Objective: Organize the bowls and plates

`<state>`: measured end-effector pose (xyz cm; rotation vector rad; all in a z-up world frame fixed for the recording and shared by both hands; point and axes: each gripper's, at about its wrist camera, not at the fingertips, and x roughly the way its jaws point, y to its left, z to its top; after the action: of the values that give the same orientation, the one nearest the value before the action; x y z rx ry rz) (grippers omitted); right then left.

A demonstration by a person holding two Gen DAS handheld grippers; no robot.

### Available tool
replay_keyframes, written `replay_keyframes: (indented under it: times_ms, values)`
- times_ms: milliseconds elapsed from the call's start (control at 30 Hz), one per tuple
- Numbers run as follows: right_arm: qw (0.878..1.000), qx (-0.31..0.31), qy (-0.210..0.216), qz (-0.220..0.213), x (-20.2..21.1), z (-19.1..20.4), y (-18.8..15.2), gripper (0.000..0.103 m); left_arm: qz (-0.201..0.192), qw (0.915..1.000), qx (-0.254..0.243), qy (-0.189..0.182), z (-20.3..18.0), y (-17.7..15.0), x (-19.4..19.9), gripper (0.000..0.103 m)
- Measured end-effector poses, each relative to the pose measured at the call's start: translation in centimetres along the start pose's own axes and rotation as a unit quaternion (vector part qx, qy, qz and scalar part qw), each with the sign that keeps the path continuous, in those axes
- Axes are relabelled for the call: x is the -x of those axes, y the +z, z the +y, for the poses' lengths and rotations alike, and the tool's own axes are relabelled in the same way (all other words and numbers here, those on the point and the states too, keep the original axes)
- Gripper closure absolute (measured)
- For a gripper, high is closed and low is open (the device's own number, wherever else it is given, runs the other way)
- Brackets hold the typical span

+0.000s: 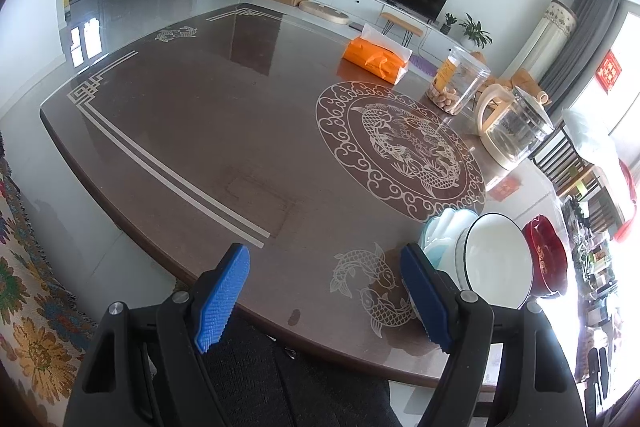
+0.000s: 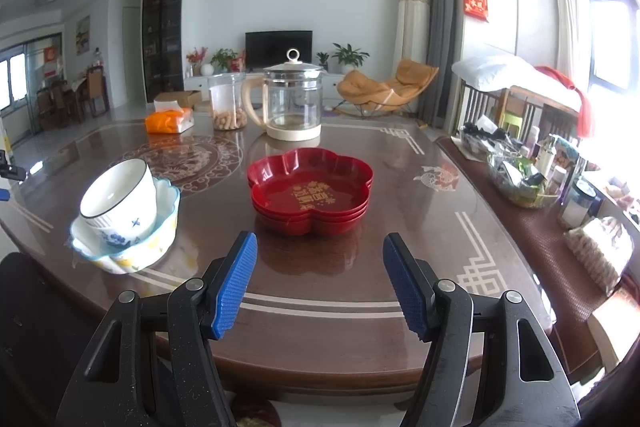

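Seemingly sorted already: bowls (image 2: pixel 124 215) nested, red plates (image 2: pixel 310 193) stacked on desk (image 2: pixel 320 327), hence left tool (image 1: pixel 326 297) and right tool (image 2: pixel 320 285) released, empty.

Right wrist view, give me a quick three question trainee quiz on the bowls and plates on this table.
1. True or false: the white bowl sits tilted inside the scalloped bowl.
2. The red plates are: A) spread apart, B) stacked, C) held by a gripper.
3. Fill in: directly behind the red plates stands a glass ____.

Key: 1 true. 2 B. 3 kettle. Neither the left gripper nor the right gripper holds anything; both stand open above the table.
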<state>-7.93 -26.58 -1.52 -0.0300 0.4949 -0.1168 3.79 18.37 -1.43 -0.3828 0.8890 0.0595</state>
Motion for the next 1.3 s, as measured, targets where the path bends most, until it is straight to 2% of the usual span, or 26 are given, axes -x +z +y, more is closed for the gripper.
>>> replay_keyframes:
  times_ms: [567,900,1300]
  values:
    - [1.000,-0.003,-0.021,-0.016,1.2,-1.3,0.6,0.034,0.004,1.0000,-0.001,-0.003,-0.6,0.1,0.2,0.026]
    - [0.998,0.014,-0.054,0.012,2.1,-2.6,-0.6,0.034,0.013,0.9998,-0.009,-0.011,-1.5,0.1,-0.5,0.026]
    - [0.997,0.010,-0.081,0.017,3.5,-3.7,-0.9,0.034,0.013,0.9992,-0.030,-0.024,-2.8,0.3,-0.5,0.026]
